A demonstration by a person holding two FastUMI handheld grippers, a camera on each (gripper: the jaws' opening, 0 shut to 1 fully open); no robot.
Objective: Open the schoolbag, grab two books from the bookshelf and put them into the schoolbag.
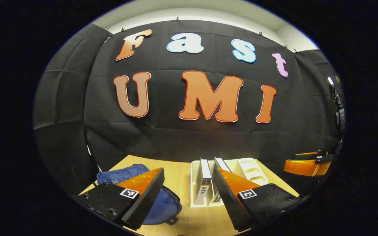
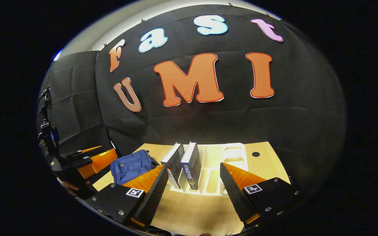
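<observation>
Both grippers, left [image 1: 187,193] and right [image 2: 194,193], gape empty above table. Blue schoolbag [image 2: 131,167] lies zipped beside white bookshelf [image 2: 233,155] holding two books [image 2: 190,164]. Risk: soft bag slides during unzipping.

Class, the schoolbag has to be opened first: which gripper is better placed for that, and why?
Probably the left gripper. In its view the schoolbag lies just ahead by its left finger. From the right gripper, the bag sits off left, with the books straight ahead.
</observation>
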